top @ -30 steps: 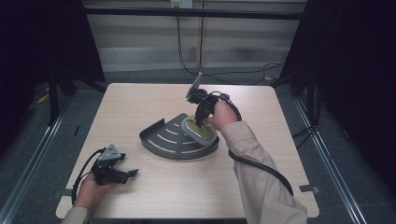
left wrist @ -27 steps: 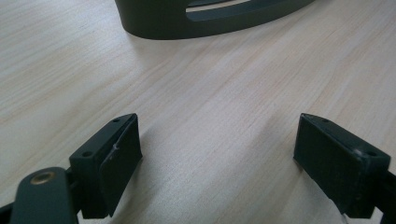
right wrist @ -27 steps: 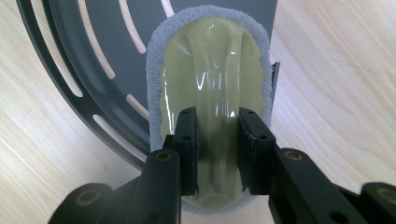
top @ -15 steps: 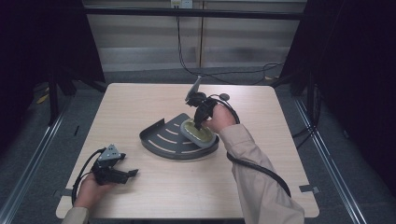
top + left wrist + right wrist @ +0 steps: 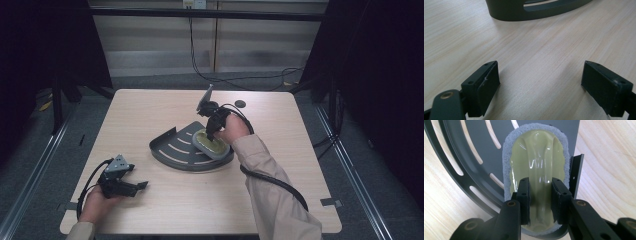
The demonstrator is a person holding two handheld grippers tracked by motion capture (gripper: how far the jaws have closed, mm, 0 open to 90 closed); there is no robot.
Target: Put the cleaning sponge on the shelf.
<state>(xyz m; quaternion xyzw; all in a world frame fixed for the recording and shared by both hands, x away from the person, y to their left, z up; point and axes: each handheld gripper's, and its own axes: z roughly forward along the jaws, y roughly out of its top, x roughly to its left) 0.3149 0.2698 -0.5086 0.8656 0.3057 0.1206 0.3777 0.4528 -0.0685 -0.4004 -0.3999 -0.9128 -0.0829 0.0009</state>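
The wooden table (image 5: 165,210) carries a dark slotted tray (image 5: 172,150), shaped like a quarter circle, near its middle. Inside the tray, at its right end, lies a scrubbing pad (image 5: 212,145) with a grey foam rim and a glossy yellow-green ridged handle. Compared with a second ago, the pad has slid a little further toward the tray's straight end wall, and the right gripper (image 5: 540,195) has followed it; its jaws are clenched on the handle ridge, so I judge the pad is being seated in the tray, or scrubbed along it. The left gripper (image 5: 142,185) rests well apart at the near-left corner, jaws spread wide over bare wood, holding nothing.
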